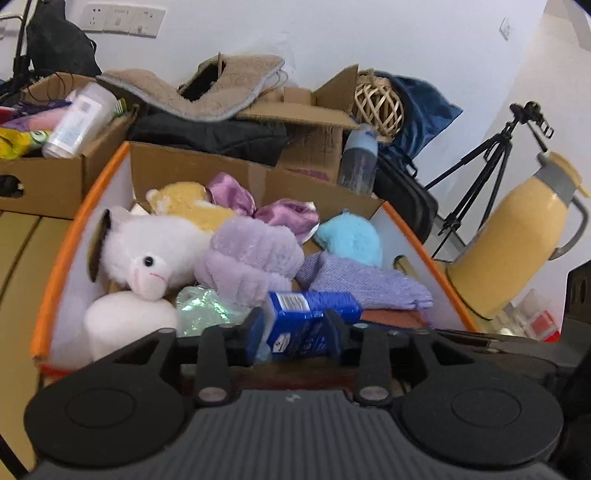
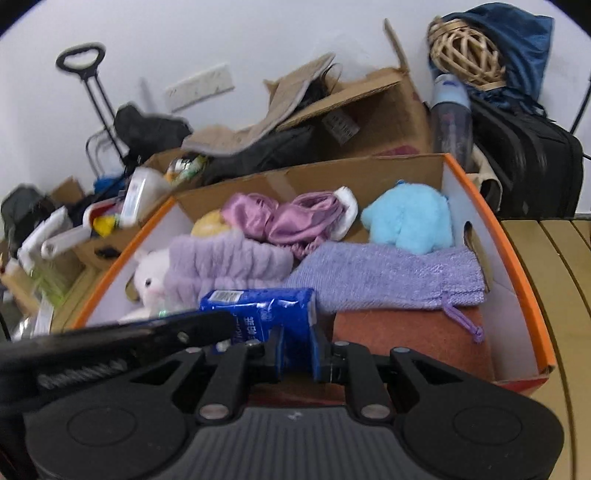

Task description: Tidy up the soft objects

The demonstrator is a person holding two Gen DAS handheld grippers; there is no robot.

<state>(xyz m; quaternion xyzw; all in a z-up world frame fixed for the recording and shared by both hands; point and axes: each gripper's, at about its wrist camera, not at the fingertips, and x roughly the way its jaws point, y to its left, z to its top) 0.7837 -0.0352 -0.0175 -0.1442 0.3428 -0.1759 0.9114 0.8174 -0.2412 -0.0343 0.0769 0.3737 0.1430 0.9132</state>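
White wall (image 1: 332, 33) with socket plates (image 1: 122, 18); black tripod (image 1: 491, 162) at right; wooden slatted tabletop (image 2: 554, 258).

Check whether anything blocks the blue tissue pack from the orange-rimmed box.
Nothing visible does. The blue tissue pack, clamped in the left gripper, hangs over the open orange-rimmed box; only soft items already inside, like the purple pouch, lie just beyond it.

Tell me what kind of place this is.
Probably a cluttered storage corner of a home or office: open cardboard boxes of odds and ends, a black suitcase, a camera tripod against the wall.
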